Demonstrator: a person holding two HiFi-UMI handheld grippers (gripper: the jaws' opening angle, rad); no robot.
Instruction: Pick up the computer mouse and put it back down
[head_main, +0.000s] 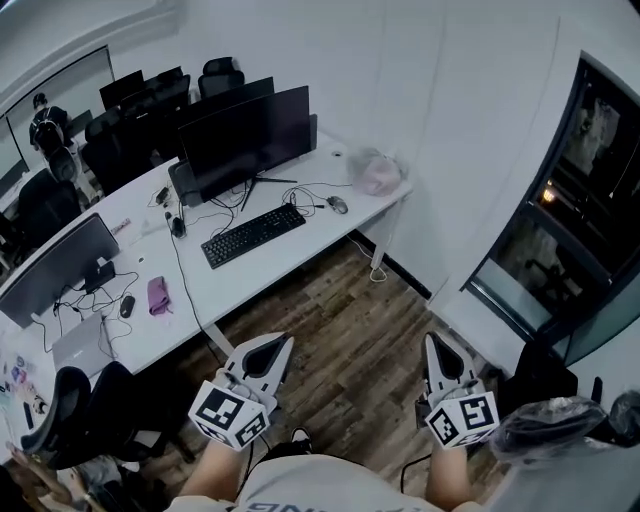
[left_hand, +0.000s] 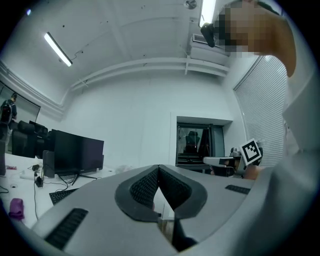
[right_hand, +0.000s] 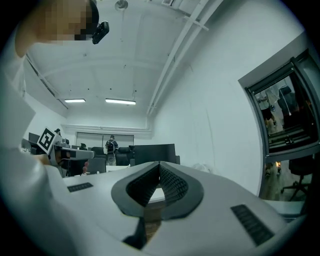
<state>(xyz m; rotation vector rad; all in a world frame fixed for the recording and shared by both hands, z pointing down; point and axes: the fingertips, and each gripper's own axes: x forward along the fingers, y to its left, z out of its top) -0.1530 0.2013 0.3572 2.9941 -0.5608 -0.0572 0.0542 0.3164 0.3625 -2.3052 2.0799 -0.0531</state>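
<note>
Left gripper (head_main: 284, 344) and right gripper (head_main: 432, 343), both closed, well short of computer mouse (head_main: 338, 204)

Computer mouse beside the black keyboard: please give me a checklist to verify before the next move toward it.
1. Target in view: ok. The computer mouse lies on the white desk, right of the keyboard.
2. Left gripper empty: ok. Its jaws are together with nothing between them.
3. Right gripper empty: ok. Its jaws are together, also with nothing between them.
4. Jaws open for a grasp: not ok. Both are shut.
5. Grippers at the mouse: not ok. Both hang over the wooden floor, well apart from the desk.
6. Mouse cable free: cannot tell. It is too small to see.
</note>
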